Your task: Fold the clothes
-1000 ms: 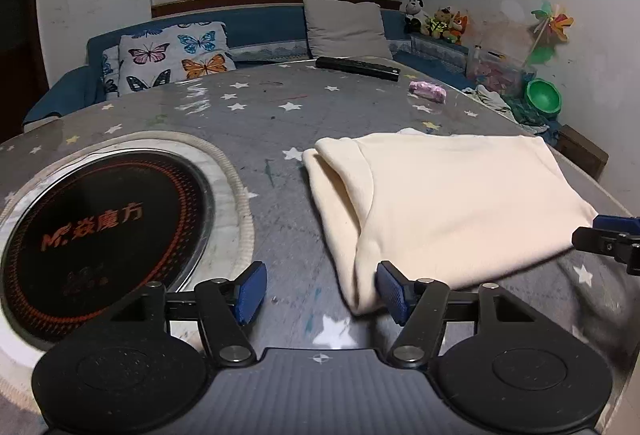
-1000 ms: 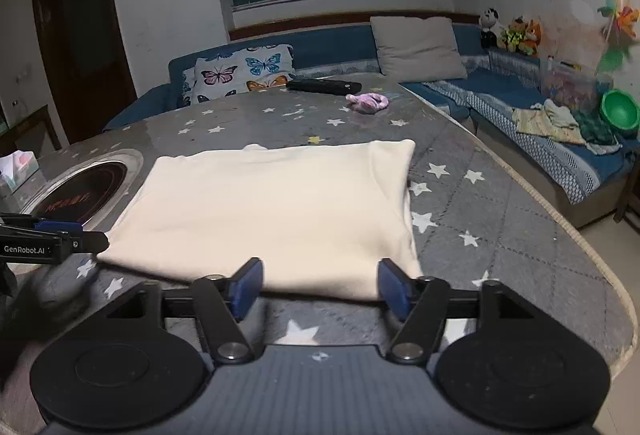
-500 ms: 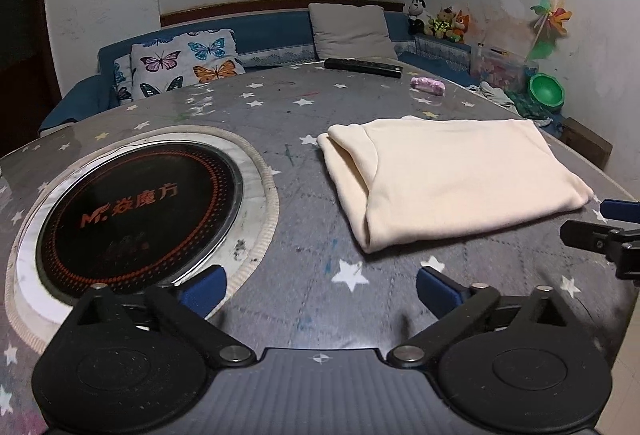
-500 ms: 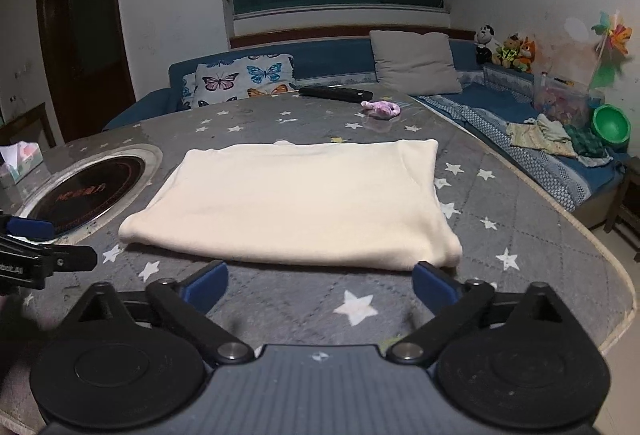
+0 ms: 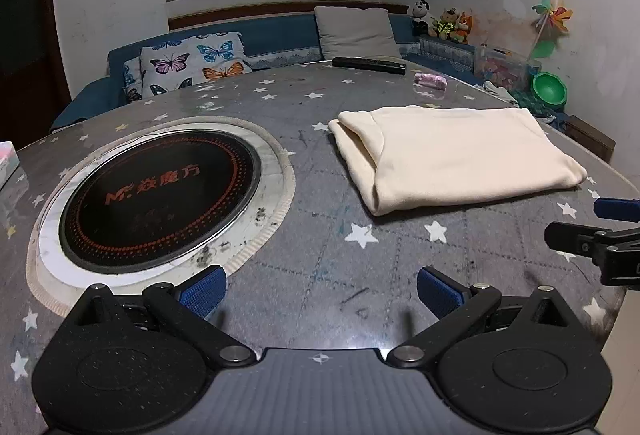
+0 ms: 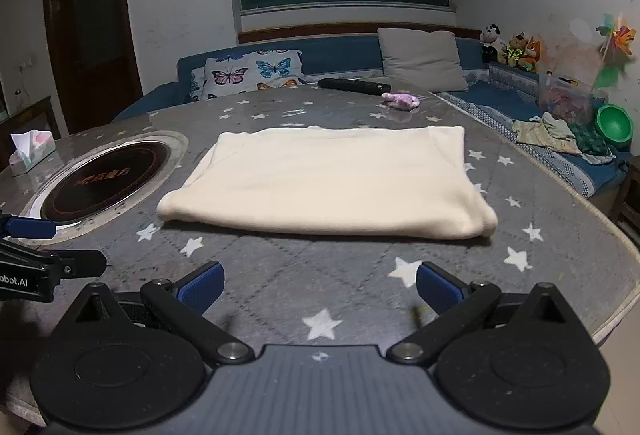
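A cream garment (image 5: 456,151) lies folded into a flat rectangle on the grey star-patterned table (image 5: 320,235); it also shows in the right wrist view (image 6: 332,179). My left gripper (image 5: 320,289) is open and empty, held back from the garment's near left corner. My right gripper (image 6: 318,285) is open and empty, held back from the garment's near folded edge. Each gripper shows at the edge of the other's view, the right one (image 5: 600,231) and the left one (image 6: 36,251).
A round black induction cooktop (image 5: 160,195) is set in the table to the left. A black remote (image 6: 354,86) and a pink object (image 6: 402,101) lie at the far side. A tissue box (image 6: 30,151) stands far left. A sofa with pillows runs behind.
Both grippers opened wide and pulled back from the garment's near edge, away from the cloth. The folded garment stays flat on the table.
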A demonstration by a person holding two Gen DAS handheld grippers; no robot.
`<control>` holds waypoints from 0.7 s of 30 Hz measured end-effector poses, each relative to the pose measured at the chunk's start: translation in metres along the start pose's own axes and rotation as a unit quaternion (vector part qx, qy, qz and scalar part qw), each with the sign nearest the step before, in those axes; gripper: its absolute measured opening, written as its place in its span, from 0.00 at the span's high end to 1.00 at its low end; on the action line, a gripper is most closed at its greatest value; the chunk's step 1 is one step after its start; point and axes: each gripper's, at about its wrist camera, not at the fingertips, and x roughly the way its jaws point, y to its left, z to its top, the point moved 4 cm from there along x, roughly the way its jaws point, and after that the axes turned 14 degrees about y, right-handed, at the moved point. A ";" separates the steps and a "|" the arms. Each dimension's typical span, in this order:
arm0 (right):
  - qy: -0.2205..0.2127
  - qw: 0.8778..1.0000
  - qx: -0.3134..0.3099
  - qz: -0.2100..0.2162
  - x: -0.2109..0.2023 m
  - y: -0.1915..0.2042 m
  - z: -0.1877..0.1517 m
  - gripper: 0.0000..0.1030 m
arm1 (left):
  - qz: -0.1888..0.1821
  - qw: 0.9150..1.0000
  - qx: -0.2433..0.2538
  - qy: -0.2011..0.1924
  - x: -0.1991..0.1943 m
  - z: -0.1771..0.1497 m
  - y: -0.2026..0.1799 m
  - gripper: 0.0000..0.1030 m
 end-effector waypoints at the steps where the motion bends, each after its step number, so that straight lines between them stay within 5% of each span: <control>1: 0.002 1.000 0.001 0.000 0.000 0.002 -0.001 0.00 | -0.001 1.000 -0.001 0.000 0.000 -0.001 0.000 0.00; 21: 0.008 1.000 0.004 -0.001 -0.001 0.013 -0.010 0.00 | 0.004 1.000 0.007 0.005 -0.003 -0.014 -0.003 0.00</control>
